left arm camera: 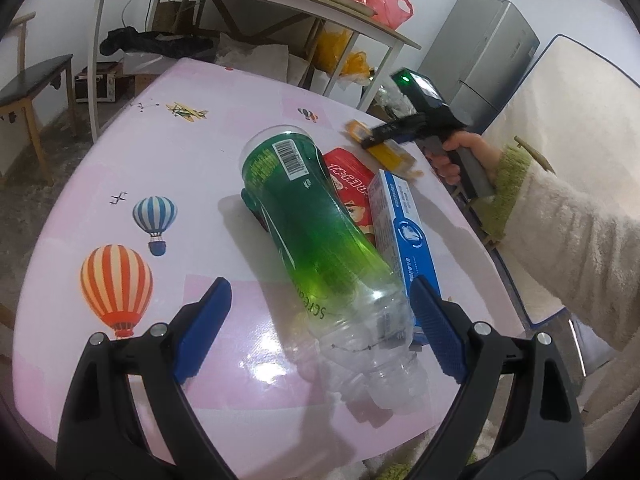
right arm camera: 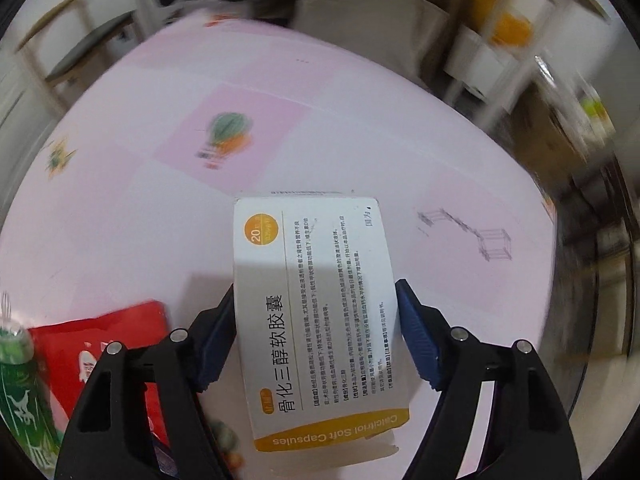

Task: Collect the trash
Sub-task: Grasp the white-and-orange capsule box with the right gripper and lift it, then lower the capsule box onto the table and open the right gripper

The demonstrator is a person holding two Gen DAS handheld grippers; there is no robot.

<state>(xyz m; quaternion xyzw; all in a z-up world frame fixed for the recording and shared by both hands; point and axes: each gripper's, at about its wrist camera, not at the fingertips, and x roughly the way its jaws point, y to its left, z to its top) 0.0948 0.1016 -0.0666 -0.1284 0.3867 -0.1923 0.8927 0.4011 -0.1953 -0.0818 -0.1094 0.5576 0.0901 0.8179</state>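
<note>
Beyond the right tool (right arm camera: pixel 316 308), the room is motion-blurred; the green bottle (right arm camera: pixel 24 392) at its left is cut off.

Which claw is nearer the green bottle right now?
Left. The left claw straddles the neck end of the green bottle, pads apart from it. The right claw is off beyond the bottle's far end, closed on a white box.

Left hand-held gripper (left arm camera: pixel 320 312) agape

One green bottle (left arm camera: pixel 316 236), one red packet (left arm camera: pixel 352 188), two boxes (left arm camera: pixel 404 228) (right arm camera: pixel 320 304).
</note>
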